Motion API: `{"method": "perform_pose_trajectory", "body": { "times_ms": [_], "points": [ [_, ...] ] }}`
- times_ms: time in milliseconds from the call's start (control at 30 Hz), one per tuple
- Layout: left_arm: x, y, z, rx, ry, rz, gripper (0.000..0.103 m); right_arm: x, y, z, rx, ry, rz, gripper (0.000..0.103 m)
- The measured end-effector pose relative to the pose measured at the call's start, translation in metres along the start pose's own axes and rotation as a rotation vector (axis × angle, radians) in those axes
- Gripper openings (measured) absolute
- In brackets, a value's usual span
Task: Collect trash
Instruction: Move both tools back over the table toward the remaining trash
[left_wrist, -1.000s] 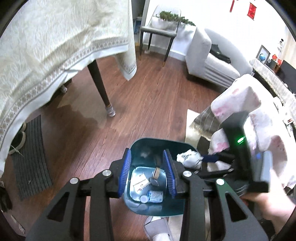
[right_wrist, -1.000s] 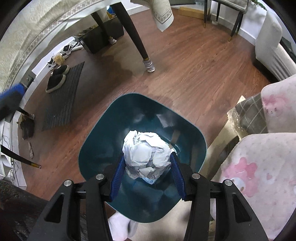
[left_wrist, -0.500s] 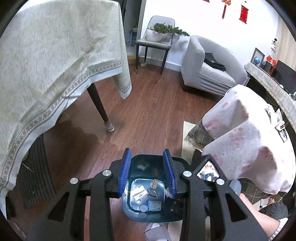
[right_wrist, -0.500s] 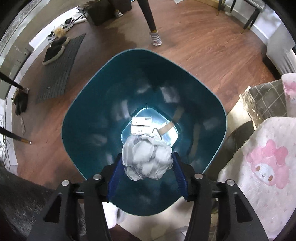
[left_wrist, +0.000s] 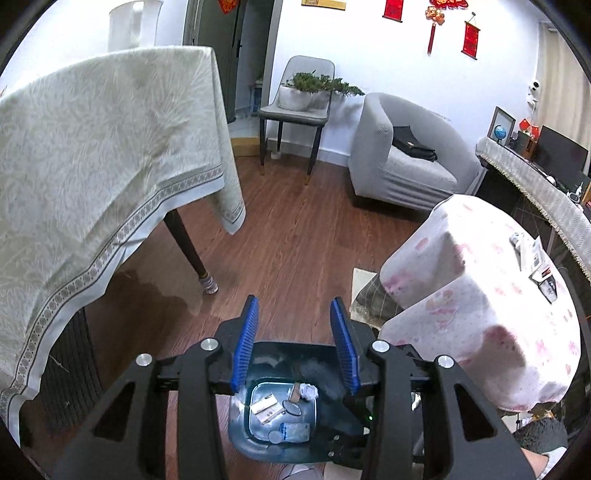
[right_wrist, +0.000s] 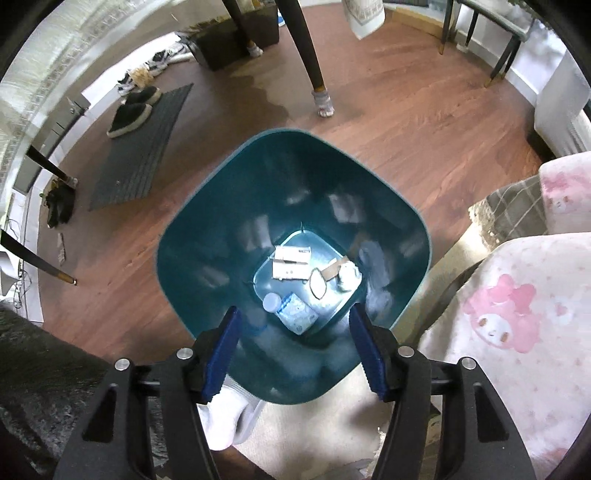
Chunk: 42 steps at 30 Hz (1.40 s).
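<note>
A teal trash bin (right_wrist: 207, 236) stands on the wood floor. My right gripper (right_wrist: 295, 350) is open and empty right above its near rim. The crumpled white paper ball (right_wrist: 347, 277) lies on the bin's bottom beside a white carton (right_wrist: 291, 262), a blue-white packet (right_wrist: 297, 314) and a round cap (right_wrist: 271, 302). In the left wrist view my left gripper (left_wrist: 295, 347) is open and empty, higher above the bin (left_wrist: 321, 354); the paper ball (left_wrist: 308, 391) shows inside.
A table with a cream cloth (left_wrist: 92, 166) and a dark leg (left_wrist: 188, 251) stands left. A pink-patterned covered seat (left_wrist: 480, 314) is right of the bin. A grey armchair (left_wrist: 406, 158) and a chair with a plant (left_wrist: 295, 107) stand behind. A mat with slippers (right_wrist: 136, 110) lies left.
My right gripper opened and let the paper ball fall into the bin. My left gripper rose and tilted up, so more of the room shows.
</note>
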<state>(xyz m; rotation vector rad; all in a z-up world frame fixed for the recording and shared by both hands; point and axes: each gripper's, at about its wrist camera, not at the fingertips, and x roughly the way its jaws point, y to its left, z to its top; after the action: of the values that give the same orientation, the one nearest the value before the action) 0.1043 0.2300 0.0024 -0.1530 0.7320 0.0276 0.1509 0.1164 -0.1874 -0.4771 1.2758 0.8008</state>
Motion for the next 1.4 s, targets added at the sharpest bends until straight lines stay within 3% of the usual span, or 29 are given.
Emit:
{"method": "perform_pose_trajectory", "body": {
  "times_ms": [167, 300, 567, 1000, 1400],
  "points": [
    [-0.008, -0.012, 0.011, 0.0, -0.029, -0.011, 0.045, -0.03, 0.002, -0.001, -0.015, -0.062, 0.003, 0.061],
    [-0.013, -0.027, 0.019, 0.021, -0.055, -0.013, 0.049, -0.061, 0.0, -0.004, -0.024, -0.119, 0.004, 0.053],
    [-0.015, -0.048, 0.03, 0.045, -0.086, -0.011, 0.056, -0.127, -0.015, -0.014, -0.009, -0.268, -0.017, 0.05],
    [0.001, -0.103, 0.04, 0.092, -0.089, -0.056, 0.064, -0.205, -0.085, -0.057, 0.123, -0.441, -0.084, 0.05],
    [0.025, -0.172, 0.038, 0.17, -0.067, -0.118, 0.069, -0.236, -0.143, -0.101, 0.247, -0.522, -0.169, 0.05]
  ]
}}
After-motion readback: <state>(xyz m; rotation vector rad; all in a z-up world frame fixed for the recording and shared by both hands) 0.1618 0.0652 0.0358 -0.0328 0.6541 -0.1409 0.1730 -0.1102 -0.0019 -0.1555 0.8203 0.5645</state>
